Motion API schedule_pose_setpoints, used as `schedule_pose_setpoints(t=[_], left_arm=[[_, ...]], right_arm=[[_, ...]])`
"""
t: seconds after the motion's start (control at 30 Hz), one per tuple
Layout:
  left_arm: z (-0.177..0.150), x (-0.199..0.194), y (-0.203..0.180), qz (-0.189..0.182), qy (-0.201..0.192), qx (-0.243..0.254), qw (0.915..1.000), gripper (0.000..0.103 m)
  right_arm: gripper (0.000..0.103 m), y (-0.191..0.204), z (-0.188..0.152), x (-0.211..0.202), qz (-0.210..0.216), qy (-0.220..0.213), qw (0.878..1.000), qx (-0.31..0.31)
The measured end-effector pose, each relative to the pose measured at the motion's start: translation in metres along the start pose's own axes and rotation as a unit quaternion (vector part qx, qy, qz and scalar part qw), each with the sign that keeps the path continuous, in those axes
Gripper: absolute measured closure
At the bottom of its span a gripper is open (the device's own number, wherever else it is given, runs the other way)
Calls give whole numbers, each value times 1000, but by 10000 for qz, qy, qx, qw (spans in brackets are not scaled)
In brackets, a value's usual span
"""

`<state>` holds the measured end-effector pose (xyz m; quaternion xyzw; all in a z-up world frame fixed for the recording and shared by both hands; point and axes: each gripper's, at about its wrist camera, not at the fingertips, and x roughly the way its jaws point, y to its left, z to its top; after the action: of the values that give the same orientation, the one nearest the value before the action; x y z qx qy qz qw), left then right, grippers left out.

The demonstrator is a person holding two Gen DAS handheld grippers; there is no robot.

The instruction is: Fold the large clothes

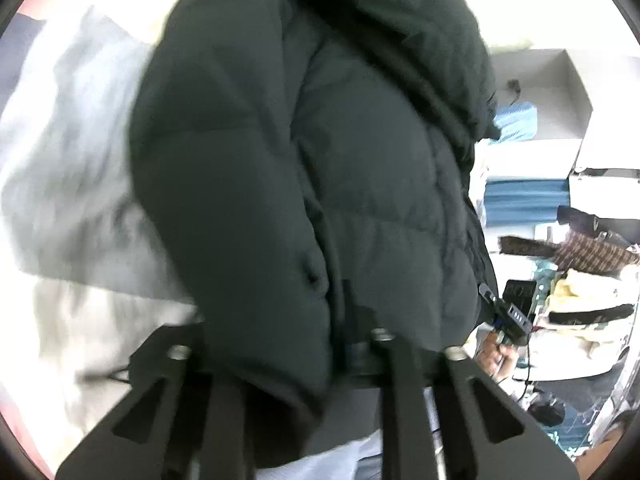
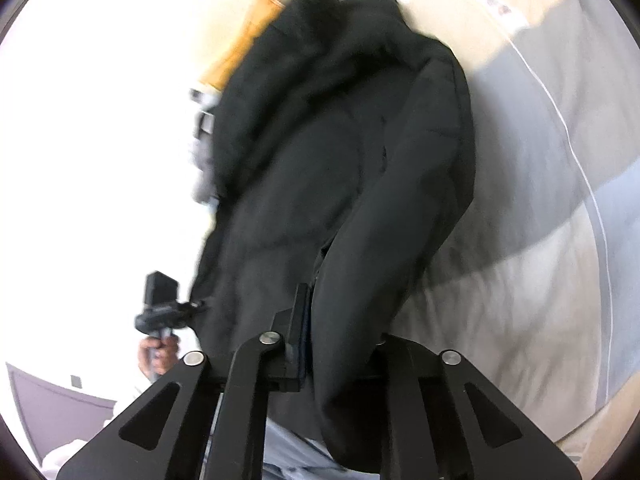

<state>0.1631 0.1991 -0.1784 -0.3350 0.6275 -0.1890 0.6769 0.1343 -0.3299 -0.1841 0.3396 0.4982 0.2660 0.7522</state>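
A large black puffer jacket (image 1: 304,152) hangs in the air and fills the left wrist view; it also fills the middle of the right wrist view (image 2: 340,168). My left gripper (image 1: 320,344) is shut on the jacket's lower edge, with a sleeve draped over its fingers. My right gripper (image 2: 328,344) is shut on the other side of the same edge, fabric bunched between its fingers. Each gripper shows in the other's view, held in a hand: the right one (image 1: 508,320) and the left one (image 2: 160,312).
A grey and cream bedspread (image 2: 540,208) lies below the jacket; it also shows in the left wrist view (image 1: 72,168). White shelves (image 1: 536,128) with folded blue cloth and piled clothes (image 1: 584,280) stand at the right. A bright window fills the left of the right wrist view.
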Motion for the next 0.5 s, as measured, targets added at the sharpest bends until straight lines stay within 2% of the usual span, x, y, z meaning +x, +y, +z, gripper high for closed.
schedule_pose_setpoints(t=[0.17,0.33,0.5], left_arm=[[-4,-33,-34,-50,-529,239,9983,93],[-11,-70,-61,-119,-889,463,9949,95],[-31,-99,-76,-328,-1131,569,9914,96]], right_arm=[[97,20,2,-30,371,-470,9979,-234],[97,51,-4,-55,520,-713,9941,-630],[97,58,-15,-93,792,-982,9892,-751]])
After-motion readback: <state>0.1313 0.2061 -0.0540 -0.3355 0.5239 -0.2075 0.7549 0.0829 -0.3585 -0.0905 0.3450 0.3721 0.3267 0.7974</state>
